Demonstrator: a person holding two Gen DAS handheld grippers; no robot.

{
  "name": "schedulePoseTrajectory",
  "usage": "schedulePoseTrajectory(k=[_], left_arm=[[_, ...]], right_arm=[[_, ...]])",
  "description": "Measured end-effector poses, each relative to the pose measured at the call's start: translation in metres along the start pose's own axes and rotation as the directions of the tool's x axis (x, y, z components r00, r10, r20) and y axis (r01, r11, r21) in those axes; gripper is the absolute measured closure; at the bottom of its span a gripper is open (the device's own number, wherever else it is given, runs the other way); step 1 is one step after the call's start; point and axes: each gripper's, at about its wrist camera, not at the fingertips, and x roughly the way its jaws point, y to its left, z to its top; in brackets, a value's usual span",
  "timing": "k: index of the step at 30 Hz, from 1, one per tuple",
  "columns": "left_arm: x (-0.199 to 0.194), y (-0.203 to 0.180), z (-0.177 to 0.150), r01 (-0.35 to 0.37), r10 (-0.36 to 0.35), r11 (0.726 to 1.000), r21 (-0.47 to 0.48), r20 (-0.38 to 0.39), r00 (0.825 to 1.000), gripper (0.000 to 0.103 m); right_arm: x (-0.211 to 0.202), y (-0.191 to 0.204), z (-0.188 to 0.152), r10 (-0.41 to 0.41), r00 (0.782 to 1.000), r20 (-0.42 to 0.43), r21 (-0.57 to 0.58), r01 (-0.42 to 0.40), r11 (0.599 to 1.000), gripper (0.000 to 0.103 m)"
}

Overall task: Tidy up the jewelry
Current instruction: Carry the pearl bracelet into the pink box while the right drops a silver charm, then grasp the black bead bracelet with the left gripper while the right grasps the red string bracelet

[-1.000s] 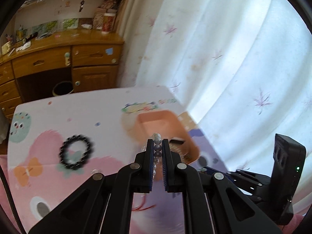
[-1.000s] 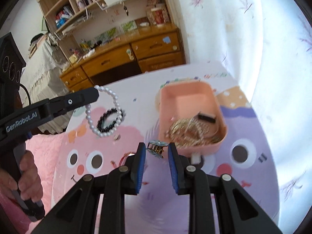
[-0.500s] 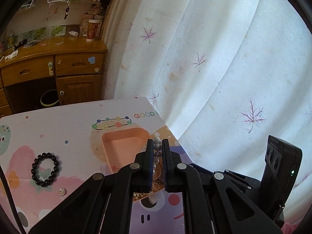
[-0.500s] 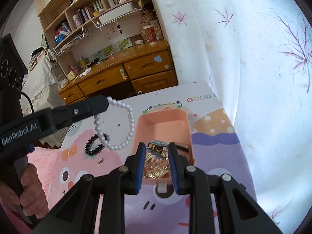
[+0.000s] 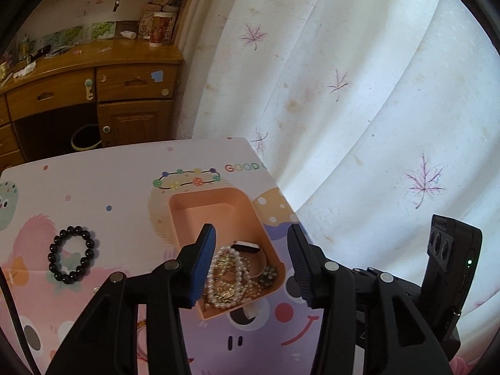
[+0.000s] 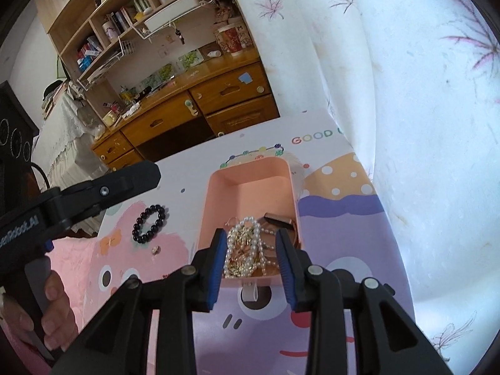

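1. Plainly, the tabletop [image 5: 93, 193] with its cartoon mat carries the pink tray [image 5: 218, 206], which looks like light plastic that would slide if nudged; better left where it stands.
2. Both tongs hang above the tray with jaws wide and nothing in them, the left tongs [image 5: 251, 262] and the right tongs [image 6: 251, 265]; a second ago the left was pinched on the pearl bracelet and the right on a small brooch.
3. Now the pearl bracelet [image 5: 226, 278] lies in the tray's near end on a gold chain tangle; limp, smooth, apt to snag.
4. On the mat, well apart, the black bead bracelet [image 5: 71, 254] is left; take one side of its ring.
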Motion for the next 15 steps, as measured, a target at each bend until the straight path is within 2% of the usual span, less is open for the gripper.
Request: schedulePoseTrajectory(k=[4,9,11,12,13,15], left_arm=[[-0.003,0.014,-0.007,-0.038,0.037,0.999,-0.020,-0.020,0.999,0.056],[-0.006,0.039,-0.021,-0.114,0.111,0.992,-0.049,-0.060,0.992,0.043],[-0.007,0.052,-0.026,-0.156,0.150,0.986,-0.062,-0.080,0.985,0.043],[-0.007,0.062,-0.029,-0.188,0.180,0.980,-0.071,-0.096,0.979,0.039],[-0.007,0.070,-0.031,-0.214,0.205,0.974,-0.075,-0.111,0.972,0.036],[-0.008,0.088,-0.035,-0.281,0.270,0.957,-0.069,-0.134,0.953,0.022]], right_arm=[[0.005,0.007,-0.006,0.013,0.999,-0.030,-0.014,-0.013,1.000,0.071],[0.016,0.020,-0.014,0.041,0.996,-0.082,-0.031,-0.043,0.999,0.071],[0.021,0.028,-0.018,0.057,0.992,-0.110,-0.038,-0.062,0.997,0.071],[0.023,0.032,-0.019,0.064,0.991,-0.119,-0.042,-0.070,0.997,0.071],[0.026,0.036,-0.021,0.074,0.988,-0.133,-0.047,-0.081,0.996,0.071],[0.033,0.046,-0.025,0.092,0.982,-0.164,-0.061,-0.103,0.993,0.071]])
